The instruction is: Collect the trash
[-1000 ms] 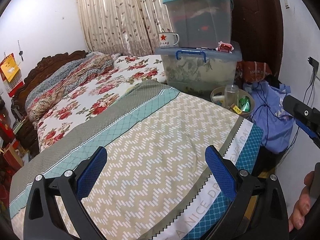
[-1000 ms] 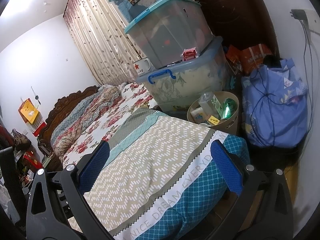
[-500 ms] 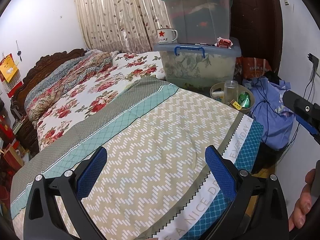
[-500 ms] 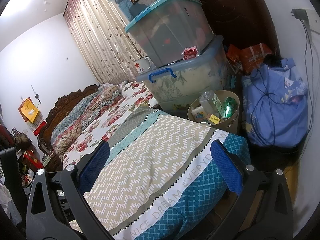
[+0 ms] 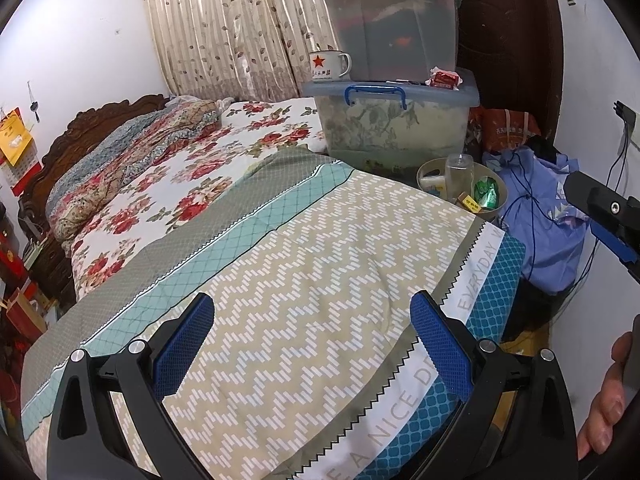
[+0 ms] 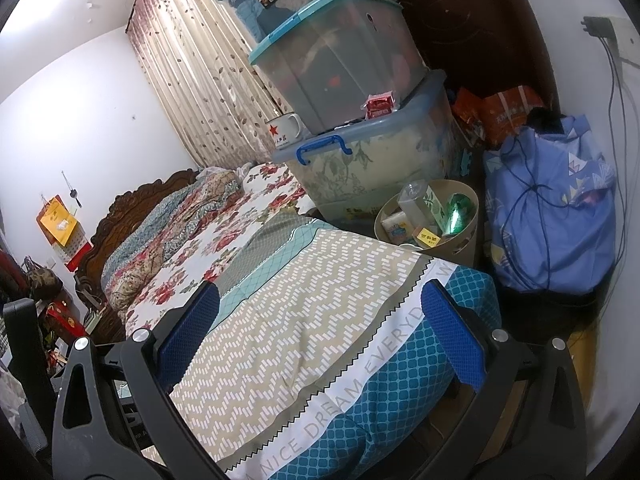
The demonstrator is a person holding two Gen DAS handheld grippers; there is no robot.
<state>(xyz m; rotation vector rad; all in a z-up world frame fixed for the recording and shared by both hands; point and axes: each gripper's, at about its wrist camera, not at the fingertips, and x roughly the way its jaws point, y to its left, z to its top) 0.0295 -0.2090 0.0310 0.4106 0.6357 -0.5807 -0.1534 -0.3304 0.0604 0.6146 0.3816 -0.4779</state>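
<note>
A round beige bin [image 5: 426, 167] [image 6: 472, 226] stands off the bed's far corner, holding a clear bottle [image 5: 459, 176] [image 6: 414, 202], a green wrapper [image 5: 486, 194] [image 6: 458, 208] and small yellow boxes. My left gripper [image 5: 312, 344] hovers open over the zigzag bedspread [image 5: 320, 264], nothing between its blue pads. My right gripper [image 6: 320, 332] is open too, above the bed's blue end [image 6: 400, 384], well short of the bin. In the left wrist view the right gripper's body [image 5: 604, 208] and a hand [image 5: 608, 396] show at the right edge.
Stacked plastic storage boxes [image 5: 390, 120] [image 6: 360, 160] stand behind the bin, with a white star mug [image 5: 328, 65] [image 6: 284, 130] and a red packet [image 5: 445, 79] [image 6: 380, 105] on the lower lid. A blue cloth bag [image 6: 552, 216] with cords sits right of the bin. Dark door behind.
Both grippers stay open and empty. The left wrist view has shifted slightly, with the bed and boxes sliding a little in frame; the right wrist view has edged toward the bin.
</note>
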